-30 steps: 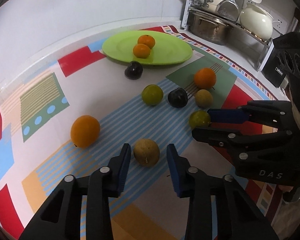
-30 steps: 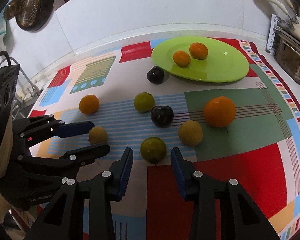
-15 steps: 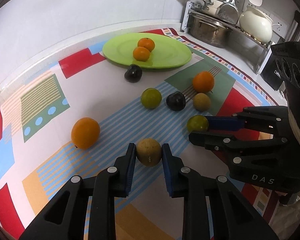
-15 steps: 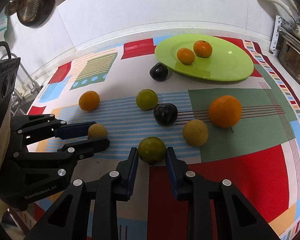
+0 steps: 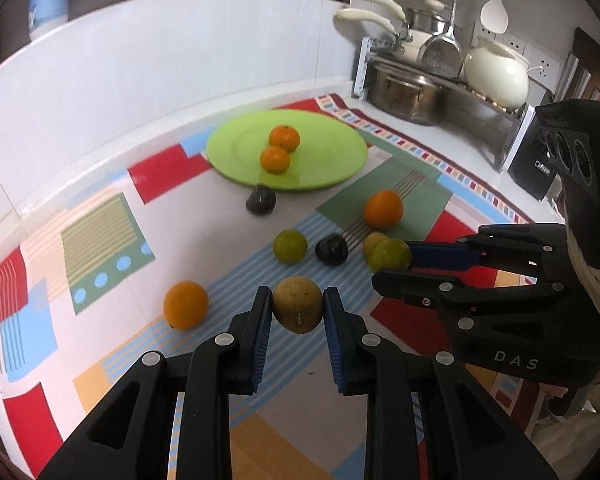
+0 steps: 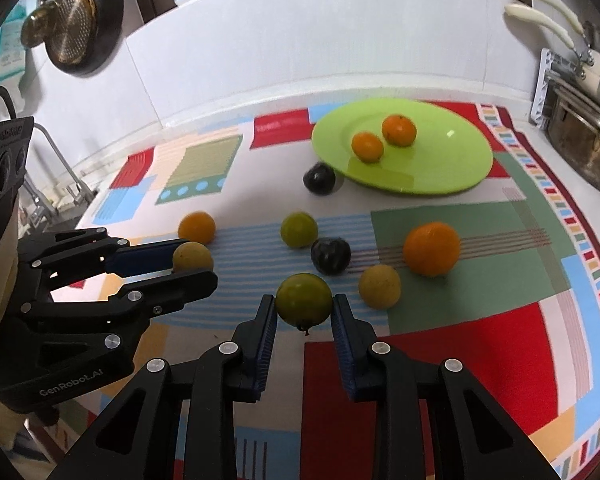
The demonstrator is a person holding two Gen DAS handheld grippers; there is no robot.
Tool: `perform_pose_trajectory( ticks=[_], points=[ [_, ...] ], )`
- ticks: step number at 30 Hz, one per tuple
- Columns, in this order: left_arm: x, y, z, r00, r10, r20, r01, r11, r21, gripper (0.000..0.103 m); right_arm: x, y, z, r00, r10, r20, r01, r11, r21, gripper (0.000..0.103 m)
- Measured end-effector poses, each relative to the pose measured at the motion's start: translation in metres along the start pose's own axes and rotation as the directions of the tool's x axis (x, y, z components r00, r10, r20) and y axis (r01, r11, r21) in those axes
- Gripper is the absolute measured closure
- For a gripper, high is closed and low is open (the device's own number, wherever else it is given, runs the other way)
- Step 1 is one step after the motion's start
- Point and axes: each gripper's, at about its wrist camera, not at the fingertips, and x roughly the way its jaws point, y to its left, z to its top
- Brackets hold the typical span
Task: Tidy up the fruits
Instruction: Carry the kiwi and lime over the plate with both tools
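My left gripper (image 5: pixel 296 312) is shut on a tan-yellow fruit (image 5: pixel 298 309) and holds it just above the patterned cloth. My right gripper (image 6: pixel 304 312) is shut on a green fruit (image 6: pixel 304 298), also lifted a little. Each gripper shows in the other's view, the right one (image 5: pixel 396 260) and the left one (image 6: pixel 196 260). A green plate (image 5: pixel 332 164) at the back holds two small oranges (image 5: pixel 276 159). Loose on the cloth lie two larger oranges (image 5: pixel 185 311), a green fruit (image 5: pixel 290 246), two dark plums (image 5: pixel 332 249) and another tan fruit (image 6: pixel 379 285).
A metal rack (image 5: pixel 440 80) with pots, a white kettle and ladles stands at the back right. A black box (image 5: pixel 532 164) sits beside it. A tap and sink (image 6: pixel 52 200) lie left of the cloth. A white wall runs along the back.
Both grippers closed on their fruits, the left on the tan one and the right on the green one, and have lifted them slightly off the cloth.
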Motion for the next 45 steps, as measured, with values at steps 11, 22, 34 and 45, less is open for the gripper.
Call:
perform_pose_trajectory(
  ticks=[11, 22, 34, 45],
  points=[
    [-0.015, -0.006, 0.036, 0.996, 0.02, 0.088, -0.023, 0.999, 0.04, 0.077, -0.027, -0.003, 0.027, 0.995, -0.028, 0.098, 0.029, 1.0, -0.009, 0.074],
    [-0.005, 0.0, 0.086, 0.99, 0.009, 0.139, -0.018, 0.998, 0.065, 0.077, -0.033, -0.024, 0.066, 0.985, -0.054, 0.162, 0.053, 0.999, 0.015, 0.074],
    [0.035, 0.016, 0.133, 0.993, 0.013, 0.118, -0.024, 0.995, 0.092, 0.077, -0.011, -0.048, 0.111, 0.98, -0.104, 0.167, 0.102, 0.995, 0.019, 0.074],
    [0.096, 0.04, 0.15, 0.999, 0.013, 0.035, -0.016, 0.997, 0.078, 0.077, 0.035, -0.066, 0.131, 0.987, -0.131, 0.09, 0.13, 0.991, 0.017, 0.074]
  ],
)
